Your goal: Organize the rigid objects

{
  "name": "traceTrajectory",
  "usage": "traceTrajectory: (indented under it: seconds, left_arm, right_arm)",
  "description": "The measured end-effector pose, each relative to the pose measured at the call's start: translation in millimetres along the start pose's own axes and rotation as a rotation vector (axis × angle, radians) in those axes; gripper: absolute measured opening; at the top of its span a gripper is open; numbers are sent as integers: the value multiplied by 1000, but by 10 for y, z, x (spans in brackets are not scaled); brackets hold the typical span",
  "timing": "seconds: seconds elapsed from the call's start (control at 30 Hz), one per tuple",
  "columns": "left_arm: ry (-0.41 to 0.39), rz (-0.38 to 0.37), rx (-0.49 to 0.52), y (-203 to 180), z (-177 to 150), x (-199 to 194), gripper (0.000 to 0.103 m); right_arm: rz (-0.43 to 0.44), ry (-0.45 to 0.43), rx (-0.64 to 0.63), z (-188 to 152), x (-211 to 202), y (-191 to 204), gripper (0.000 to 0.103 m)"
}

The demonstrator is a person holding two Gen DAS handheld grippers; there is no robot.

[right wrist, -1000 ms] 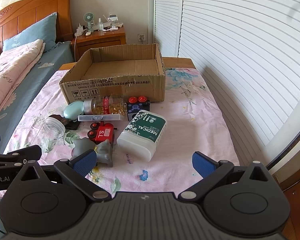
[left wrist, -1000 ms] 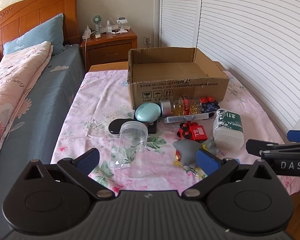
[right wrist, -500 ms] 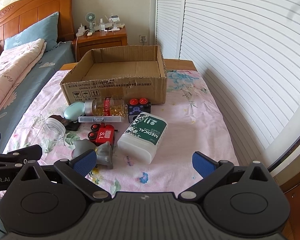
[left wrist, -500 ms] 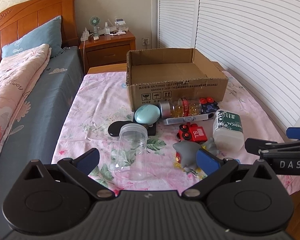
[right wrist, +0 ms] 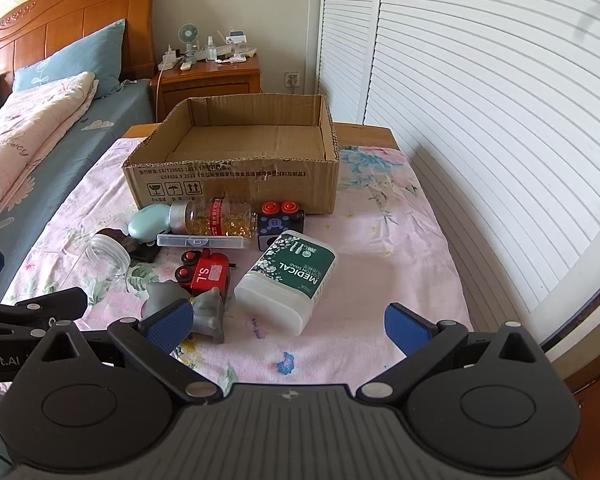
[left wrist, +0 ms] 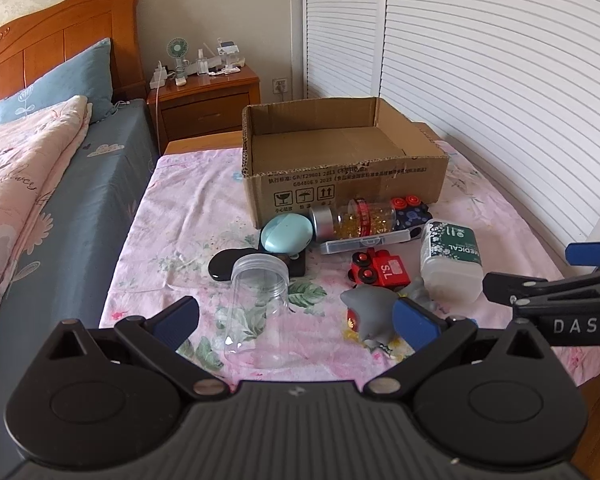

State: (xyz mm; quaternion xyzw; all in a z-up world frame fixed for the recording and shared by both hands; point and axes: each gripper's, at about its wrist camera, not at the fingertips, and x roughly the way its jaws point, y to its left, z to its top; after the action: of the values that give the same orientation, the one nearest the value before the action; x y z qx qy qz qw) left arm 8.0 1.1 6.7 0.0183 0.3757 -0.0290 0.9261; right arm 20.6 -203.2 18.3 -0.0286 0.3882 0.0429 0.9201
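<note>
An open, empty cardboard box (left wrist: 340, 176) (right wrist: 236, 184) stands at the back of a pink flowered table. In front of it lie a clear jar (left wrist: 260, 304) (right wrist: 108, 252), a mint case (left wrist: 286, 234), a capsule bottle (left wrist: 356, 220) (right wrist: 216, 220), a red toy train (left wrist: 378, 272) (right wrist: 206, 274), a grey shark toy (left wrist: 370, 308) (right wrist: 204, 308) and a white MEDICAL tub (left wrist: 452, 260) (right wrist: 288, 284). My left gripper (left wrist: 296, 318) is open and empty, near the jar. My right gripper (right wrist: 288, 322) is open and empty, just before the tub.
A bed (left wrist: 40, 184) runs along the table's left side. A wooden nightstand (left wrist: 208, 100) with small items stands behind. White louvred doors (left wrist: 480, 80) line the right. A dark toy block (right wrist: 280, 222), a clear flat case (right wrist: 200, 241) and a black item (left wrist: 224, 264) also lie among the objects.
Both grippers have risen and pulled back slightly, so the objects and box sit lower in view. Nothing on the table has moved.
</note>
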Motion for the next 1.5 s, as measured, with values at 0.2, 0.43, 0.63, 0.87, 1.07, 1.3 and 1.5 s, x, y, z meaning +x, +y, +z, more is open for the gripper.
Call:
traceTrajectory:
  seconds: [0.2,0.43,0.63,0.87,1.07,1.3,1.5]
  left_arm:
    - [-17,-28,-6,80,-25,40,102]
    - [-24,28,111,105,-126,116,102]
    - [4,30,100,269,-245,306,102]
    - [62,36,66,404,-378,574,102]
    - [96,36,35,552,-461,656,102]
    - [100,91,18,752,-498,645,102]
    - [89,185,-50,964,-464,700,102]
  right_arm:
    - [8,-1,-18,5,71,-8,103]
    - [44,-37,-66,-6,117,-25,103]
    - [69,-37,-113,-53,223,-13,103]
    - [84,-8,-121,-117,352,-11,103]
    - [94,4,-141,-152,408,1,103]
    - [86,34,-146,-197,496,-24,103]
    - [78,60,-150,-250,569,-69,103]
